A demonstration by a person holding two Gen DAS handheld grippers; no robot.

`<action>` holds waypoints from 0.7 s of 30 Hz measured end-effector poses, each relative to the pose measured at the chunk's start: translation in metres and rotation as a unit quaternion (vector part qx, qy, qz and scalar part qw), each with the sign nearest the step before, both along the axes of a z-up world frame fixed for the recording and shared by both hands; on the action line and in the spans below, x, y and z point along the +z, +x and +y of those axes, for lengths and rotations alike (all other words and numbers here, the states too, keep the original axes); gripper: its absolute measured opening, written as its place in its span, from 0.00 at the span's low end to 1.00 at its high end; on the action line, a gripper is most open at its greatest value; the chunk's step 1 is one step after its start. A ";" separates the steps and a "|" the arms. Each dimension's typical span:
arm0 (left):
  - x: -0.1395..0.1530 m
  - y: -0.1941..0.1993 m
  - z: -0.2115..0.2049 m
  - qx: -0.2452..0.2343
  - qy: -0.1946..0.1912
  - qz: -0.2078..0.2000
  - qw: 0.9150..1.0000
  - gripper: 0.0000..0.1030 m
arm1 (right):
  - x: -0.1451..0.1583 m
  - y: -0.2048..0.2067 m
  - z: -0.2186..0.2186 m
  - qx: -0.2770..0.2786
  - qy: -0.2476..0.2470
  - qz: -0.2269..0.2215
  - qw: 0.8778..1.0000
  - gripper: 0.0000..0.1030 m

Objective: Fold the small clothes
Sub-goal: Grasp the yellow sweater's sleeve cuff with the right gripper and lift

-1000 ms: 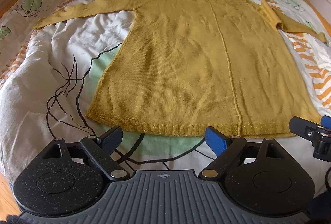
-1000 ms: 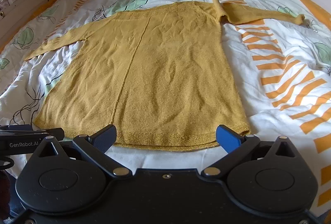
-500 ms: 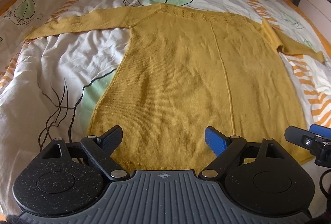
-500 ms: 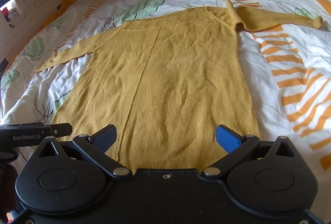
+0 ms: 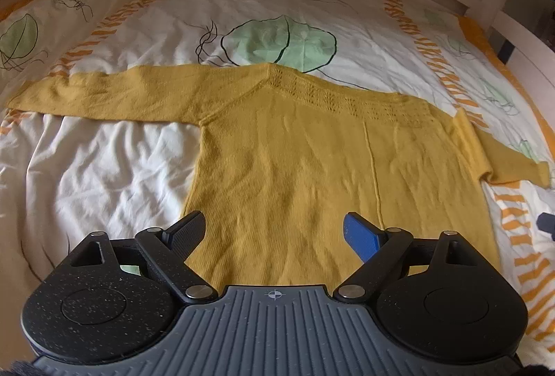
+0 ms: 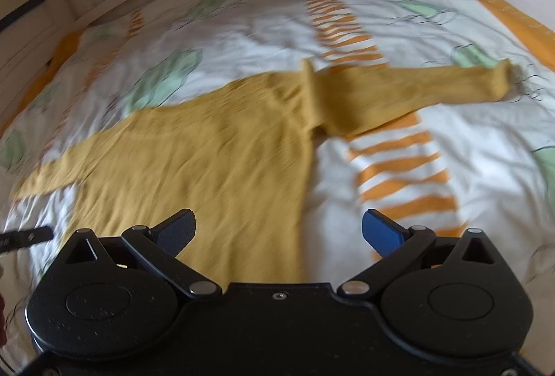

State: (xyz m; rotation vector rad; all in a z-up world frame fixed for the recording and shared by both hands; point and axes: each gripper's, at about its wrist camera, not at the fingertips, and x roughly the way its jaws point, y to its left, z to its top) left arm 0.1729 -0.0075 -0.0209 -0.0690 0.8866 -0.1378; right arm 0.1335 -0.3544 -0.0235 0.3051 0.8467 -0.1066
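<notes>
Pre-fold: mustard knit sweater (image 5: 312,174) flat; your left gripper (image 5: 274,233) and right gripper (image 6: 279,230) gape, empty. Next, take the sleeves.

Left gripper (image 5: 274,232): you carry it forward over the sweater (image 5: 312,167), from just short of the hem to above the lower body; the hem drops out of its view.
Right gripper (image 6: 279,230): you push it forward and swing it right, so the sweater's right edge now runs between the spread fingers.
Right sleeve (image 6: 416,91): sits much nearer the right camera.
Right view: turns blurred with motion.
</notes>
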 end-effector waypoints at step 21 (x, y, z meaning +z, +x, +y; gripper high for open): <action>-0.076 0.089 -0.019 -0.011 0.074 0.031 0.997 0.85 | -0.034 0.103 -0.237 -0.251 -0.106 0.001 0.962 0.70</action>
